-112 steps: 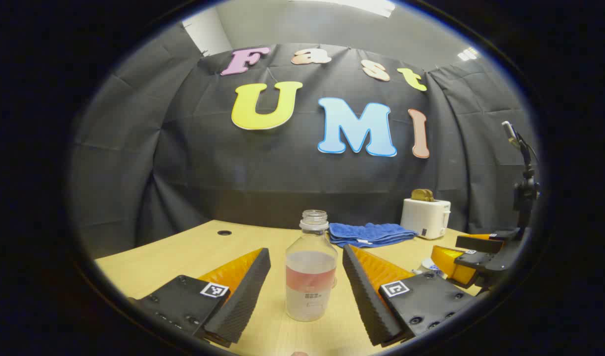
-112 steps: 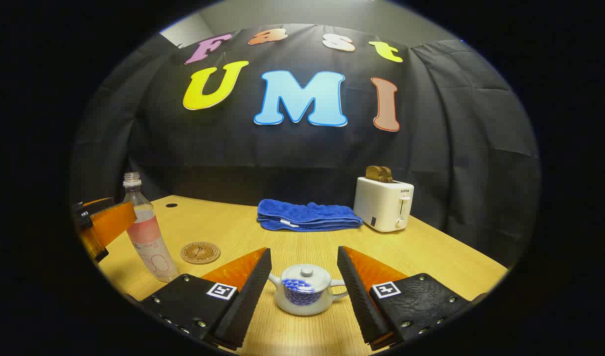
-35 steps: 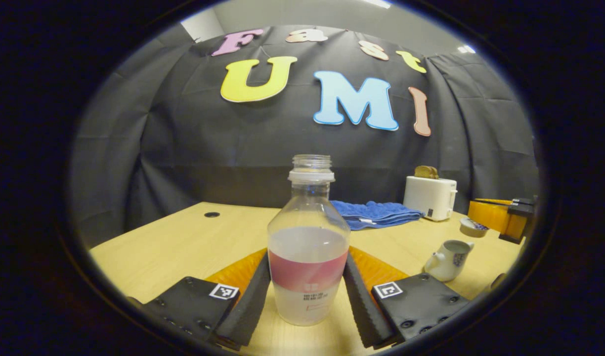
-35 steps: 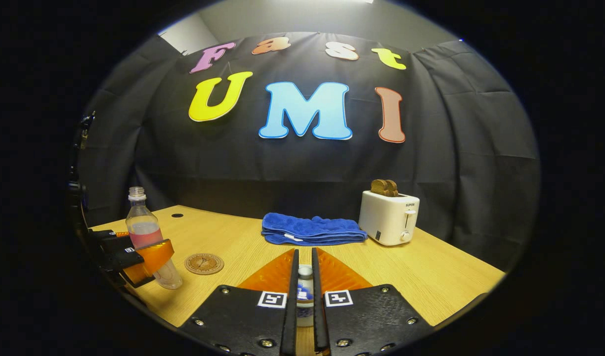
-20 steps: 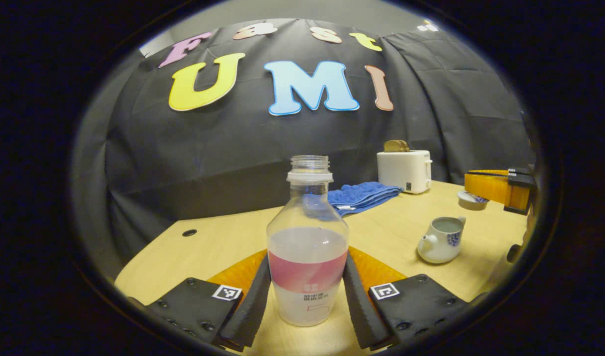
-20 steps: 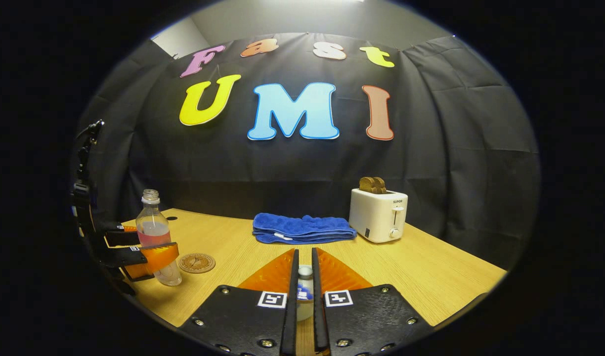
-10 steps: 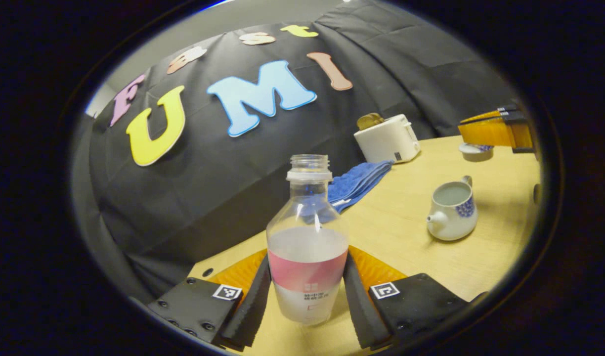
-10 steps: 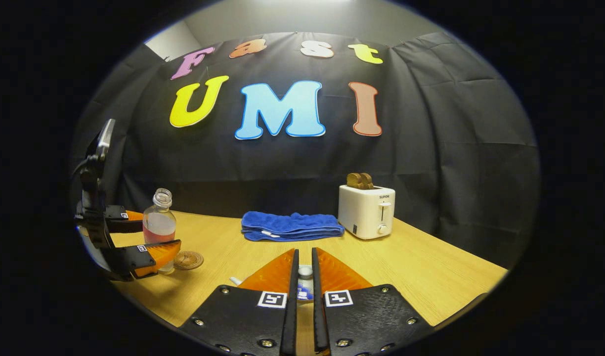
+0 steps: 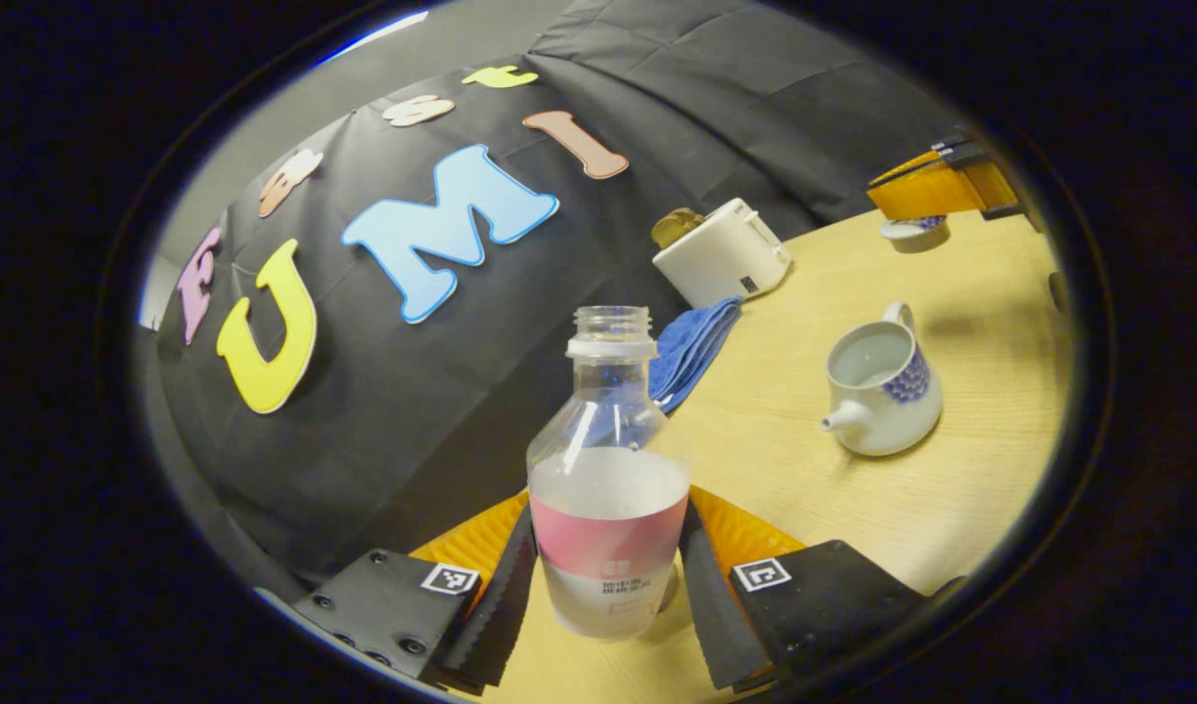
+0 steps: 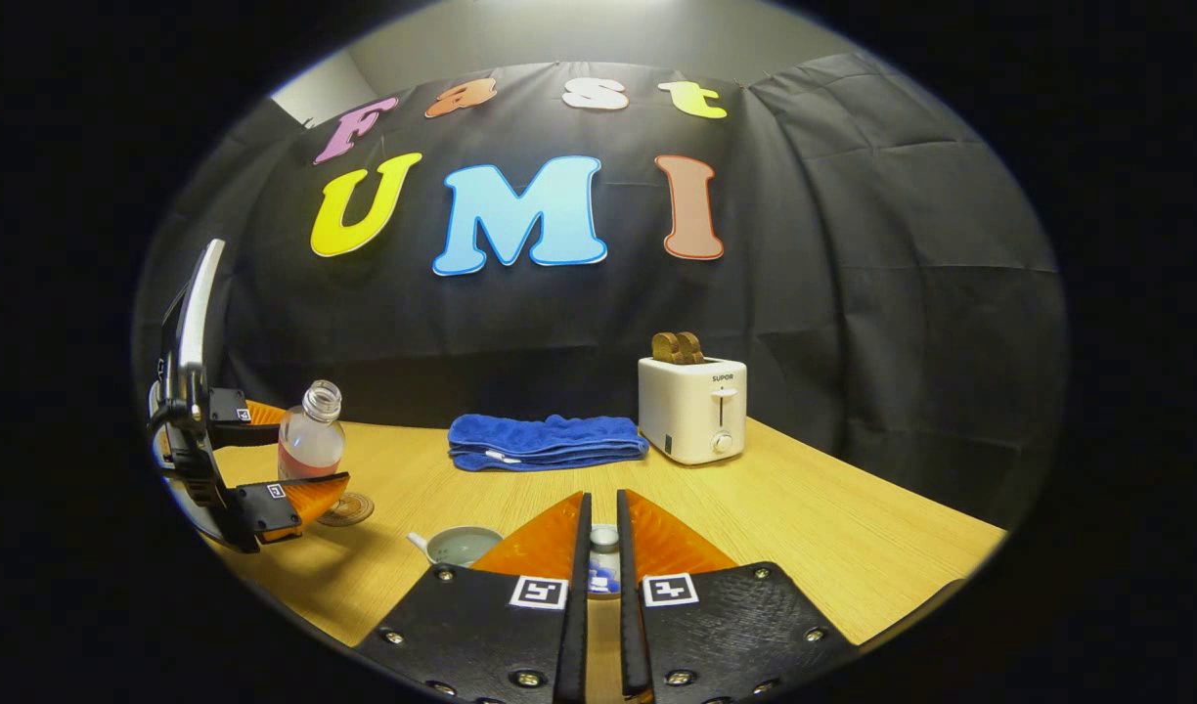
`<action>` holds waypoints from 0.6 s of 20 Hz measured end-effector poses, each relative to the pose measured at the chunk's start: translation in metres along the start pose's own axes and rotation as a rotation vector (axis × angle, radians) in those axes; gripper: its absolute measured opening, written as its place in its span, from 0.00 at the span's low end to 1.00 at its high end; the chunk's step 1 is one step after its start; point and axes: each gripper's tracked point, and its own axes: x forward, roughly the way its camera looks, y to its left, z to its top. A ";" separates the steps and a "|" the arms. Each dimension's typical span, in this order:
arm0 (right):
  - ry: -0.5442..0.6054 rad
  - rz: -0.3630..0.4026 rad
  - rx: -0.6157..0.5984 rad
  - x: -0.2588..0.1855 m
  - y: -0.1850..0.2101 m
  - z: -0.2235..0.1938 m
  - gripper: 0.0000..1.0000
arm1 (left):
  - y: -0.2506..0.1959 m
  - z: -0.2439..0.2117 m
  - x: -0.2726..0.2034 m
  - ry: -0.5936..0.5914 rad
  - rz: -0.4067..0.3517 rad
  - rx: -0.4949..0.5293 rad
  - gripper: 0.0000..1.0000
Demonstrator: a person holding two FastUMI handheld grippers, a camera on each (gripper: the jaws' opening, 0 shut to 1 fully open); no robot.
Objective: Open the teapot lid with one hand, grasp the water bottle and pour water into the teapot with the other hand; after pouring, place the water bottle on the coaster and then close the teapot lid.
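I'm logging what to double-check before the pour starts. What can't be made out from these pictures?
- Teapot, right gripper view: its body is hidden by the right hand-held gripper.
- Lid: mostly hidden between that gripper's fingers.
- Coaster: partly covered by the left hand-held gripper.

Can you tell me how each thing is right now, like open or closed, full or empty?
Water bottle: cap off, partly full, tilted, held by the left tool.
Teapot: open, lid off, standing on the table.
Teapot lid: pinched in the right tool.
Coaster: bare.
Toaster: bread sticking up.
Blue towel: folded.
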 end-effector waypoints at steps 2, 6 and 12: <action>0.001 -0.002 -0.003 -0.001 -0.003 -0.001 0.14 | -0.001 0.000 0.000 0.003 0.008 0.047 0.84; -0.002 -0.007 -0.012 -0.002 -0.009 0.000 0.14 | -0.001 0.010 -0.003 -0.013 0.021 0.182 0.84; -0.009 -0.020 -0.010 -0.005 -0.021 0.000 0.14 | -0.004 0.023 -0.001 -0.029 0.024 0.339 0.84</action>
